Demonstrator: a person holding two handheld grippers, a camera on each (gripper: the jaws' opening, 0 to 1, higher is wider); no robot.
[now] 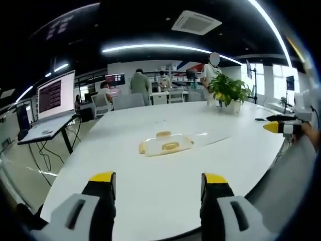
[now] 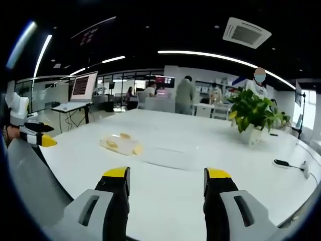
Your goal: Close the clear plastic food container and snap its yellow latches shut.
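The clear plastic food container (image 1: 165,143) with yellow latches lies low on the white table (image 1: 150,201), well ahead of my left gripper (image 1: 159,181), which is open and holds nothing. Its clear lid (image 1: 210,136) seems to lie spread flat to the right of it. In the right gripper view the container (image 2: 120,144) sits ahead and to the left, with the clear lid (image 2: 168,155) stretching right. My right gripper (image 2: 167,175) is open and empty, short of the container. Each gripper appears at the edge of the other's view: the right gripper (image 1: 281,125) and the left gripper (image 2: 37,135).
A potted plant (image 1: 228,90) (image 2: 253,113) stands at the far side of the table. A small dark object (image 2: 281,162) lies near the right edge. A laptop on a stand (image 1: 52,100) is off the table's left. Several people stand in the background.
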